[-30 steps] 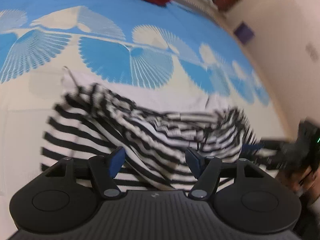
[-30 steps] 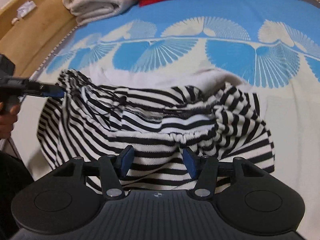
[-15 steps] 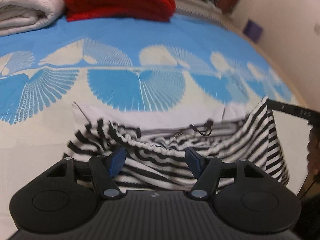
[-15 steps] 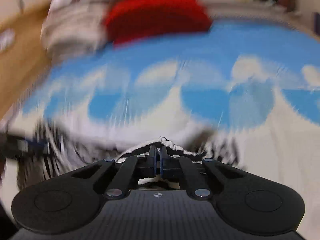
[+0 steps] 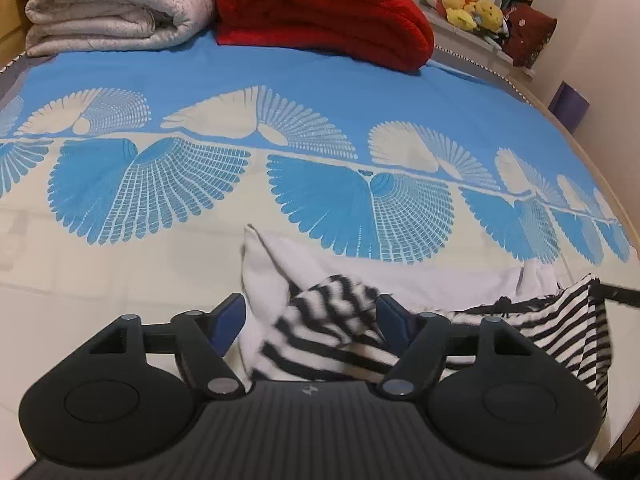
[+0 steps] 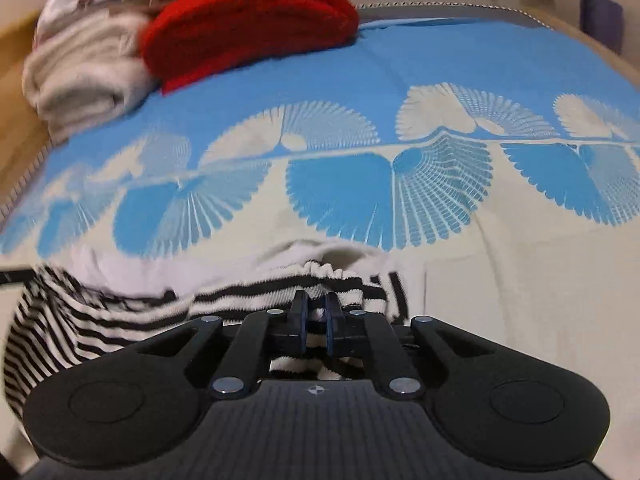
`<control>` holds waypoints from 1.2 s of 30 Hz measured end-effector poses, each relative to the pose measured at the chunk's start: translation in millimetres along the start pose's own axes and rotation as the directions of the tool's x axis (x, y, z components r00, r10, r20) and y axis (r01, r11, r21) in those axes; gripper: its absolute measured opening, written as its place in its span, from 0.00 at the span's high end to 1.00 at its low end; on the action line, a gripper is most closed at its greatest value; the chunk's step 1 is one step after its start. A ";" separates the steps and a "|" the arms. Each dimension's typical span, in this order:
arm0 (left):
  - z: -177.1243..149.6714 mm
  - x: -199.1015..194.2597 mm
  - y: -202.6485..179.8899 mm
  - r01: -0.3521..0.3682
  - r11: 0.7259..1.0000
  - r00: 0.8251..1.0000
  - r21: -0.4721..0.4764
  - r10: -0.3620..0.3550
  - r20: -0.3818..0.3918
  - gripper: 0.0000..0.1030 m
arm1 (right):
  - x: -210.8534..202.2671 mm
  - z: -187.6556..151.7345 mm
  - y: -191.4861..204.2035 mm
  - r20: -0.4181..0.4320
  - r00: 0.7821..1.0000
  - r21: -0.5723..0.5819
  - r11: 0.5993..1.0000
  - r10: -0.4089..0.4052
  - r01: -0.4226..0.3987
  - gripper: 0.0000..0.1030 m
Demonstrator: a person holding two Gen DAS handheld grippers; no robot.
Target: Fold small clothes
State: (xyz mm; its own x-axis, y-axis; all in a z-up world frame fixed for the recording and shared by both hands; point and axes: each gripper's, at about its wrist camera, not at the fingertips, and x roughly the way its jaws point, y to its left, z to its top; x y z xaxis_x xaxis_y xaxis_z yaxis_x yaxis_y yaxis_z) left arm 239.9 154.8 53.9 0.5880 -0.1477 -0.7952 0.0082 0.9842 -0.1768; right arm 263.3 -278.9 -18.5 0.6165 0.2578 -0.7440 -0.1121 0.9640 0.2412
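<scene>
My right gripper [image 6: 316, 316] is pinched on the gathered edge of the striped garment [image 6: 120, 320], though its jaws are easing apart. My left gripper [image 5: 310, 320] is opening, with striped cloth loose between its jaws. The garment stretches sideways between them, on the bed [image 5: 120, 264] beside a white cloth [image 5: 272, 264].

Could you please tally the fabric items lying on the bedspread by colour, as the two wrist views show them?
Black-and-white striped: 1, the striped garment
White: 1, the white cloth under it
Off-white: 1, the folded blanket
Red: 1, the folded red blanket
Total: 4
</scene>
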 end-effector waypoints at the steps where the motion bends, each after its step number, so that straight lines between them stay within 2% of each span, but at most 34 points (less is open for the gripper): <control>1: 0.1 -0.2 2.1 -0.003 1.000 1.000 0.002 0.003 0.002 0.25 | -3.2 1.5 -4.0 0.012 1.000 0.004 1.000 0.005 -0.005 0.92; 2: 0.7 -0.3 4.5 -0.006 1.000 1.000 0.001 0.006 0.003 0.25 | -7.9 3.4 -9.0 0.031 0.999 0.009 1.000 0.011 -0.012 0.92; 3: 1.0 0.1 6.6 -0.005 1.000 1.000 -0.004 0.005 0.002 0.25 | -13.0 3.8 -12.7 0.053 0.999 0.016 1.000 0.005 -0.006 0.85; 4: 1.8 0.7 9.3 0.004 1.000 1.000 -0.011 -0.004 -0.007 0.25 | -19.8 5.4 -21.0 0.081 0.997 0.032 0.999 -0.013 0.011 0.67; 6: 1.0 4.3 12.2 0.028 0.999 0.999 -0.015 -0.028 -0.028 0.24 | -26.4 9.3 -31.7 0.120 0.992 0.075 0.997 -0.026 0.017 0.53; 8: -0.6 9.8 10.3 0.033 0.999 0.998 0.010 -0.033 -0.053 0.24 | -22.8 9.6 -37.5 0.096 0.995 0.083 0.996 0.009 -0.017 0.53; 11: -5.1 19.0 2.0 0.023 0.997 0.997 0.072 -0.017 -0.082 0.24 | -3.8 3.5 -30.3 -0.013 1.000 0.000 1.000 0.025 -0.025 0.53; 14: -6.3 27.2 0.3 0.008 0.996 0.996 0.089 0.000 -0.090 0.24 | 15.5 -6.0 -17.2 -0.092 0.996 -0.105 0.994 -0.017 0.007 0.53; 17: -5.1 33.8 3.4 0.011 0.997 0.996 0.075 -0.005 -0.087 0.28 | 25.0 -9.3 -6.3 -0.097 0.995 -0.145 0.989 -0.035 0.021 0.54; 18: -5.2 35.6 4.4 0.021 0.997 0.996 0.075 -0.014 -0.087 0.41 | 24.9 -8.5 -2.3 -0.085 0.996 -0.158 0.987 -0.037 0.024 0.55; 19: -4.4 36.9 5.0 0.038 0.996 0.995 0.078 -0.031 -0.091 0.66 | 22.3 -7.4 1.1 -0.064 0.997 -0.169 0.985 -0.036 0.025 0.66; 20: -3.6 37.7 5.9 0.058 0.995 0.994 0.077 -0.050 -0.097 0.83 | 20.8 -4.7 3.6 -0.043 0.999 -0.168 0.985 -0.030 0.023 0.74; 21: -2.1 37.1 7.1 0.072 0.994 0.993 0.077 -0.065 -0.095 0.95 | 19.1 -1.0 4.5 -0.026 1.000 -0.153 0.988 -0.015 0.011 0.87; 24: 9.7 19.9 20.2 0.106 0.994 0.994 0.021 -0.106 0.013 0.96 | 3.9 12.0 -0.3 0.071 0.997 -0.094 0.995 -0.013 0.020 0.91; 26: 16.2 10.9 30.4 0.116 0.992 0.989 -0.041 -0.112 0.097 0.95 | -9.1 21.6 -3.7 0.170 0.985 -0.039 0.999 0.007 -0.001 0.91; 28: 20.6 5.3 32.5 0.100 0.993 0.981 -0.056 -0.089 0.172 0.95 | -17.2 26.3 -1.9 0.254 0.967 -0.027 1.000 0.005 0.002 0.91; 30: 23.4 6.4 28.1 0.054 0.998 0.976 -0.040 -0.044 0.214 0.95 | -16.1 28.2 8.3 0.308 0.951 -0.065 0.997 -0.014 0.036 0.91; 33: 24.6 23.6 23.2 -0.031 0.999 0.982 -0.035 0.037 0.187 0.95 | 5.5 31.7 23.7 0.304 0.950 -0.122 0.986 -0.072 0.114 0.90; 36: 22.2 52.4 30.7 -0.098 0.993 0.992 -0.070 0.103 0.075 0.95 | 40.0 33.5 31.1 0.225 0.968 -0.159 0.976 -0.110 0.148 0.89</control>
State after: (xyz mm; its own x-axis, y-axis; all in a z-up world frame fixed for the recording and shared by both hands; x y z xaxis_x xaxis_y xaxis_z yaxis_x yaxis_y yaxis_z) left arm 288.9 179.5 19.7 0.6447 -0.0374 -0.7635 -0.1061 0.9848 -0.1378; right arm 310.5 -240.8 -19.9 0.7848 0.1286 -0.6063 -0.1420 0.9895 0.0261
